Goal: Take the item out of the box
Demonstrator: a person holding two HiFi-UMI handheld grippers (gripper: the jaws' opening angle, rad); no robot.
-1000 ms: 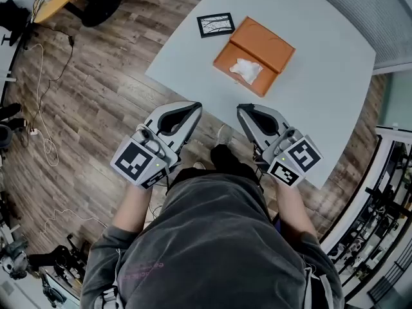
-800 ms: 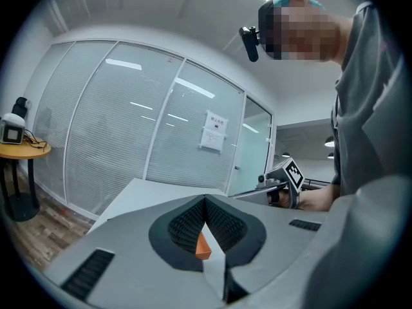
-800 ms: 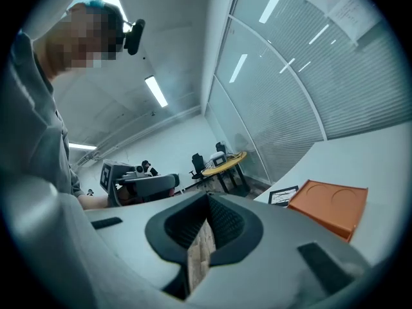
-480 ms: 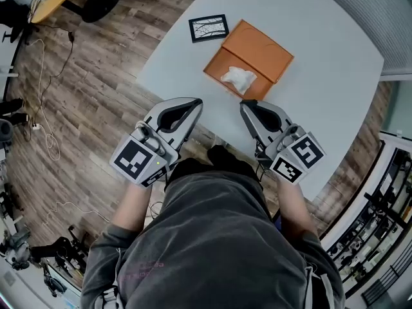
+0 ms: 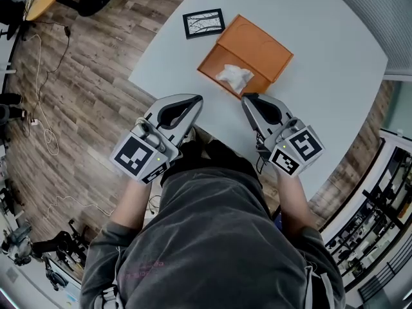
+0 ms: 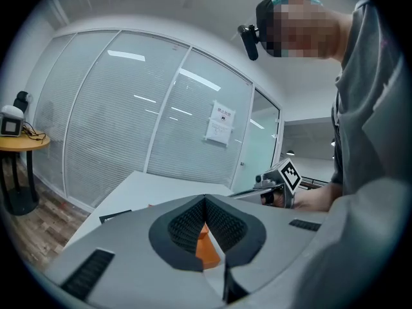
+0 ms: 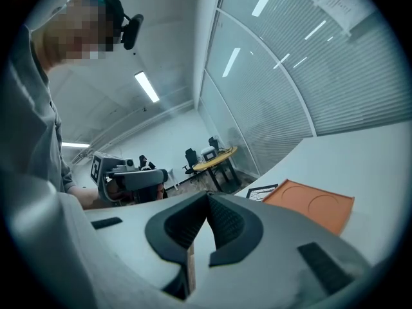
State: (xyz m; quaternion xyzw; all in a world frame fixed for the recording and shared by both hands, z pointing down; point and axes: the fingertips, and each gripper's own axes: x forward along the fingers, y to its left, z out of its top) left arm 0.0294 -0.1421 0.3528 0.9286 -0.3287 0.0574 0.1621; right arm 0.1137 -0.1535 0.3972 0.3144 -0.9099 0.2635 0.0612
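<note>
The white crumpled soft item (image 5: pixel 234 77) lies in the tray of the shallow orange cardboard box (image 5: pixel 222 69), which sits open near the near edge of the pale grey table (image 5: pixel 322 31), its lid folded flat on the far side; a black-framed card (image 5: pixel 204 23) lies just beside the box toward the table's left edge. The step in hand looks like the approach, and neither gripper can take anything yet. The left gripper (image 5: pixel 195 102) and the right gripper (image 5: pixel 246 99) both have their jaws together with nothing between them. One pair should be spread before it goes in, then lowered from above onto the middle of the bunch and closed fully, since so soft a thing will probably squash. A straight lift should clear the low wall. The box looks light and may slide, so the other gripper could steady its lid or rim. Both grippers are held in front of the person (image 5: pixel 212 237), side by side and near each other, pointing forward and slightly down. The right tip is just beside the box's near edge, and the left is over the table's near edge.
</note>
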